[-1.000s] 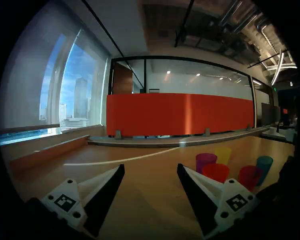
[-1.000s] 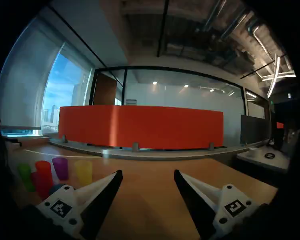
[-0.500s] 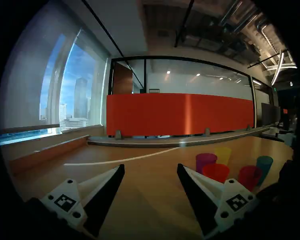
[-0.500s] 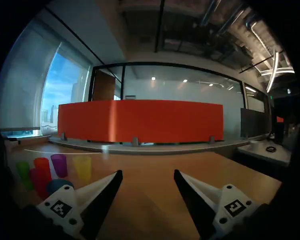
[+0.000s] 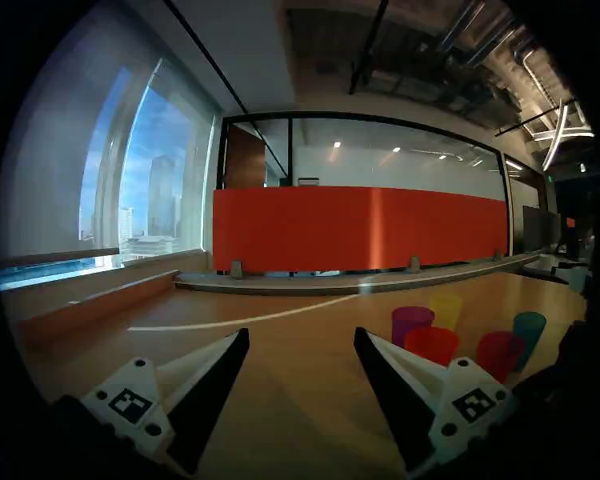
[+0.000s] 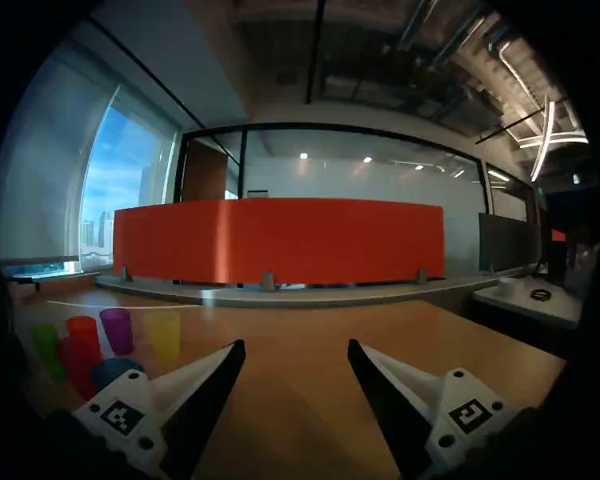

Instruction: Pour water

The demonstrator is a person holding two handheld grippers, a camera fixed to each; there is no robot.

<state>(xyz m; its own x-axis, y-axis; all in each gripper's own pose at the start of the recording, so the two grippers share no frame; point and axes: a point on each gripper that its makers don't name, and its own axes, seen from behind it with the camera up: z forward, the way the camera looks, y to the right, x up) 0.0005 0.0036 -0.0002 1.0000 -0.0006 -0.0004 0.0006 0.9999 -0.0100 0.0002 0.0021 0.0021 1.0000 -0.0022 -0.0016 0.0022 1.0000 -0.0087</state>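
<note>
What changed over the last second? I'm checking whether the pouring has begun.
The right hand-held gripper seems to have tipped slightly: the orange partition sits a little higher in its view. Nothing was taken hold of or let go. The left hand-held gripper stayed put, both are still open and empty, and the cups stand where they were on the table.
</note>
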